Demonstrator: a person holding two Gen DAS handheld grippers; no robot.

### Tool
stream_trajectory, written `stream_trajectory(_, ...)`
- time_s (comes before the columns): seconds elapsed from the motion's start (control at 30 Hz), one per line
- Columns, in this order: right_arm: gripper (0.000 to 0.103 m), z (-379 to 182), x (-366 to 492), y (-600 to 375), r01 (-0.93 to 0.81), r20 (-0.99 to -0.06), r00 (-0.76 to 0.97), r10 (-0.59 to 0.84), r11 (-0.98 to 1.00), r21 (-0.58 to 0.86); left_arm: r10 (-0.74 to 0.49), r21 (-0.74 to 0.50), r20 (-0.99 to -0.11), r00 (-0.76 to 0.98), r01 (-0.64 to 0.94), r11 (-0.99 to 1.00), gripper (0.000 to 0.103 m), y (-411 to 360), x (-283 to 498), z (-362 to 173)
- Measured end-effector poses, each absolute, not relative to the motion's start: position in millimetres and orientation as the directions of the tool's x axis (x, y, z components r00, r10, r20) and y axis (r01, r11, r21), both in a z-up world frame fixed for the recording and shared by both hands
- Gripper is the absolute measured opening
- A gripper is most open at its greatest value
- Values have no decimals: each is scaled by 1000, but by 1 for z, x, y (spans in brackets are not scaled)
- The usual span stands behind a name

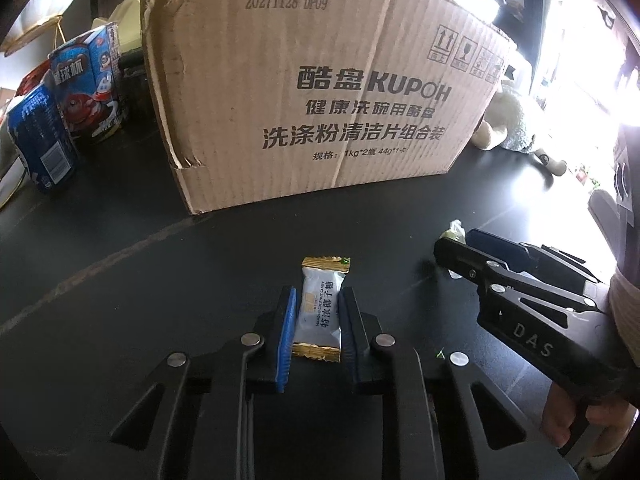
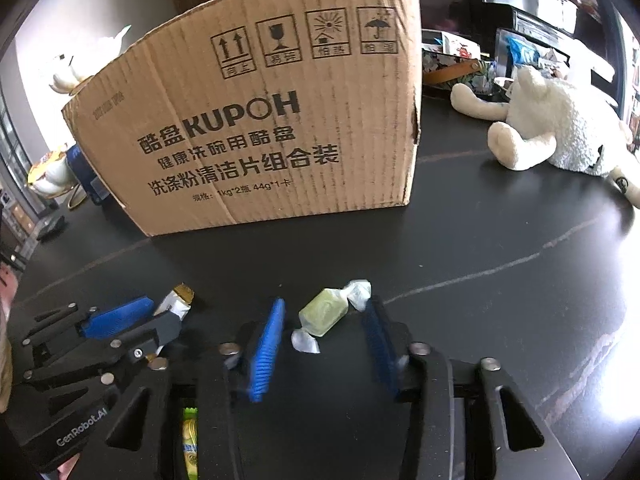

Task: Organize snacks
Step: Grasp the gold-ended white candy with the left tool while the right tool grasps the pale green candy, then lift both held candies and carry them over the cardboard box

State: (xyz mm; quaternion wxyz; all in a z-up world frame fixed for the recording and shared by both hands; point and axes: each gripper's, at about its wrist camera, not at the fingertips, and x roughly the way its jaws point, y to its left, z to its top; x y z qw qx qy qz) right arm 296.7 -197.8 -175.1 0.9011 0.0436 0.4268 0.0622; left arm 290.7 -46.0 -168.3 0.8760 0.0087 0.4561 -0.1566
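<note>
A silver-and-gold wrapped candy (image 1: 320,308) lies on the black table between my left gripper's (image 1: 318,294) blue pads, which press both its sides. It also shows in the right wrist view (image 2: 174,306). A pale green twist-wrapped candy (image 2: 330,312) lies between my right gripper's (image 2: 328,304) open fingers, touching neither pad. Its tip shows in the left wrist view (image 1: 452,230). A large cardboard box (image 1: 320,92) stands behind both candies and also fills the right wrist view (image 2: 256,120).
Blue snack boxes (image 1: 76,104) stand left of the cardboard box. A white plush sheep (image 2: 560,128) lies at the right, also in the left wrist view (image 1: 516,124). A yellow-green packet (image 2: 190,444) lies under my right gripper. The table's edge (image 1: 8,196) is at the far left.
</note>
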Motion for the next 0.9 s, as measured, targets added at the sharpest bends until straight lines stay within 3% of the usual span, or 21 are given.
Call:
stream_trajectory(0.1,24,-175,296,-196,-83,-763,628,153,988,130,-271,-130,-799,536,286,949,21,-49,291,-169)
stream_trajectory(0.9,24,-146,279,-185,-158,-699,684,210,978,139,-289,-133,-727,623,284,949,19,-37,274,-132)
